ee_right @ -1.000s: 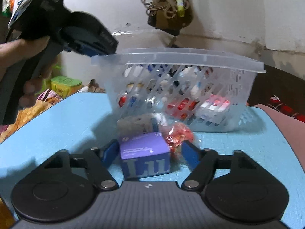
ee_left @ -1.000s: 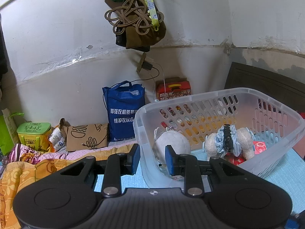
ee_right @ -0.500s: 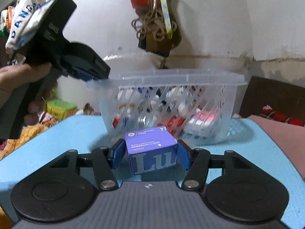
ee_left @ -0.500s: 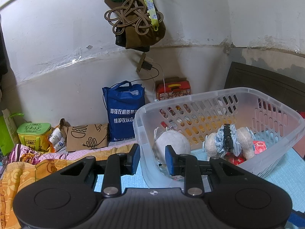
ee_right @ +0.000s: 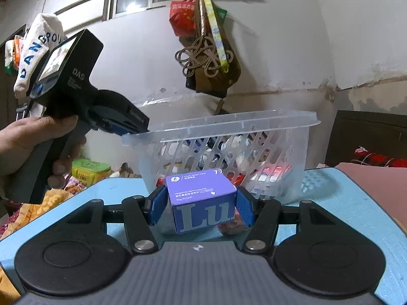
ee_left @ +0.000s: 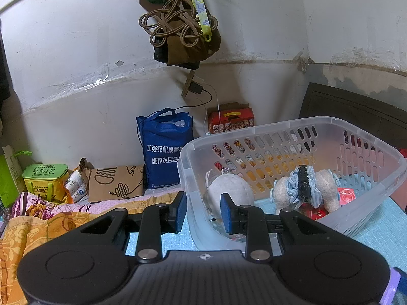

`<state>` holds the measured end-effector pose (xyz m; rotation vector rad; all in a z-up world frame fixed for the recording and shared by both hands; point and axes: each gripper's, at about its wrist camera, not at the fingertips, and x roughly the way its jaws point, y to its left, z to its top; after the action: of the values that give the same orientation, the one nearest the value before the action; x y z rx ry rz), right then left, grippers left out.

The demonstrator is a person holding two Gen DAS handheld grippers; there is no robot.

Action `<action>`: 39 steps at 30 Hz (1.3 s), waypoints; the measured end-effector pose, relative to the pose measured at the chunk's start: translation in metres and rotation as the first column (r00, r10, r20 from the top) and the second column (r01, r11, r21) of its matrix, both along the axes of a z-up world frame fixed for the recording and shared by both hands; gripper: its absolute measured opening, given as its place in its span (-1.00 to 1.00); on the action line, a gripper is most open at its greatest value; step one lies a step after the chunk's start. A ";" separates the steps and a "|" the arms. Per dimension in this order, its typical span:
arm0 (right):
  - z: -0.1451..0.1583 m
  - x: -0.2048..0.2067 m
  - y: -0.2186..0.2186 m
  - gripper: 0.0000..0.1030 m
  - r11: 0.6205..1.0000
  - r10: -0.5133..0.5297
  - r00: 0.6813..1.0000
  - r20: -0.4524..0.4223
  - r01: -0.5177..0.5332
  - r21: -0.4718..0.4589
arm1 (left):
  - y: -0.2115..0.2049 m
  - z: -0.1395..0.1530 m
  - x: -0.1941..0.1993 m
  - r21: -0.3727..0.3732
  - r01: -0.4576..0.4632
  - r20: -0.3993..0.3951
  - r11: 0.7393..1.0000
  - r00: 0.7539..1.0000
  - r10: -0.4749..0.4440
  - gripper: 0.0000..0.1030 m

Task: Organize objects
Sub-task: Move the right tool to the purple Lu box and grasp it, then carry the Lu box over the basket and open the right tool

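Whitewashed, scuffed walls close off the room behind a light blue mat [ee_right: 338,203] that carries everything we work with; whether it lies on a bed or a tabletop we cannot tell. On the mat stands a translucent white plastic basket with slotted walls [ee_left: 292,137], its near-left corner facing our left claw [ee_left: 203,212]. That claw points slightly downward and straddles the basket's corner wall: one blue pad sits outside the wall, the other inside, and the two are narrowly set on the plastic, so we read it as pinching the basket's rim. In the right wrist view our left hand [ee_right: 30,142] wraps the black pistol-style handle, with the tool tilted down toward the basket's left rim.

Inside the basket we see a round grey-white plush toy [ee_left: 229,190], a beige plush with a pale blue ruffled band and black clip [ee_left: 305,188], and red wrapped items [ee_left: 344,194].

Our right claw [ee_right: 201,204] points nearly level toward the basket's near wall. Its blue pads press both sides of a small purple cardboard box with large pale lettering [ee_right: 203,203], held just in front of the basket and clear of the mat.

Beyond the mat's far-left edge stand a blue tote bag [ee_left: 165,150] and a green box [ee_left: 45,175].
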<state>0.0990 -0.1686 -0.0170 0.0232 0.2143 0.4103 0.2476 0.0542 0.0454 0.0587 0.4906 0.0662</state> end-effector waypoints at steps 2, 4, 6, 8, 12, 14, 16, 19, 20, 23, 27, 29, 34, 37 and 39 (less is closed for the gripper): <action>0.000 -0.001 0.000 0.20 1.000 -0.005 1.000 0.006 0.005 0.001 | 0.000 0.000 0.000 0.000 0.000 0.000 1.000 1.000 0.000 -0.37; 0.000 -0.002 -0.001 0.20 1.000 -0.009 1.000 0.011 0.009 0.000 | 0.000 0.000 0.000 0.000 0.000 0.001 1.000 1.000 0.000 -0.37; 0.000 -0.002 -0.001 0.20 1.000 -0.010 1.000 0.008 0.010 0.001 | 0.000 0.000 0.000 0.000 0.001 0.001 1.000 1.000 -0.001 -0.37; 0.001 0.000 -0.003 0.19 1.000 -0.006 1.000 -0.003 0.006 0.007 | 0.000 0.000 0.000 0.000 0.000 0.000 1.000 1.000 0.000 -0.37; 0.004 0.001 -0.011 0.19 0.999 -0.010 1.000 -0.006 0.010 0.033 | 0.000 0.000 0.000 -0.002 -0.001 0.003 1.000 1.000 0.001 -0.37; 0.011 -0.006 -0.015 0.19 0.998 -0.052 0.998 0.042 0.051 0.020 | 0.001 0.000 0.000 -0.005 -0.002 0.006 1.000 1.000 0.002 -0.37; 0.026 -0.010 -0.020 0.19 0.998 -0.058 0.995 0.077 0.057 0.023 | 0.001 -0.001 0.000 -0.010 0.000 0.007 1.000 1.000 0.000 -0.37; 0.056 -0.003 -0.025 0.19 0.998 -0.048 0.994 0.100 0.043 0.043 | 0.000 0.000 0.001 -0.008 -0.002 0.005 1.000 1.000 0.002 -0.37; 0.067 0.001 -0.025 0.19 0.998 -0.050 0.992 0.115 0.046 0.043 | 0.000 0.000 0.002 -0.010 -0.002 0.005 1.000 1.000 0.002 -0.37; 0.097 0.028 -0.014 0.19 0.996 -0.069 0.988 0.141 0.076 -0.039 | 0.000 0.000 0.002 -0.010 -0.003 0.005 1.000 1.000 0.003 -0.37; 0.103 0.080 0.016 0.18 0.976 -0.083 0.996 0.045 0.090 -0.199 | 0.001 0.000 0.000 -0.010 -0.003 0.003 1.000 1.000 0.003 -0.37; 0.104 0.096 0.027 0.18 0.963 -0.088 0.995 0.043 0.096 -0.253 | 0.001 0.000 0.000 -0.011 -0.003 0.004 1.000 1.000 0.003 -0.37; 0.105 0.127 0.038 0.19 0.966 -0.076 0.997 -0.003 0.073 -0.248 | 0.001 0.000 0.000 -0.010 -0.002 0.004 1.000 1.000 0.002 -0.37; 0.105 0.142 0.032 0.27 0.966 -0.122 0.992 -0.020 0.114 -0.234 | 0.001 0.000 0.000 -0.011 -0.002 0.004 1.000 1.000 0.002 -0.37; 0.105 0.148 0.022 1.00 0.967 -0.147 0.989 -0.036 0.135 -0.218 | 0.001 0.000 -0.001 -0.010 -0.003 0.003 1.000 1.000 0.003 -0.37</action>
<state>0.2470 -0.1471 0.0882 -0.1627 0.3057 0.2429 0.2470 0.0551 0.0451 0.0477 0.4882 0.0664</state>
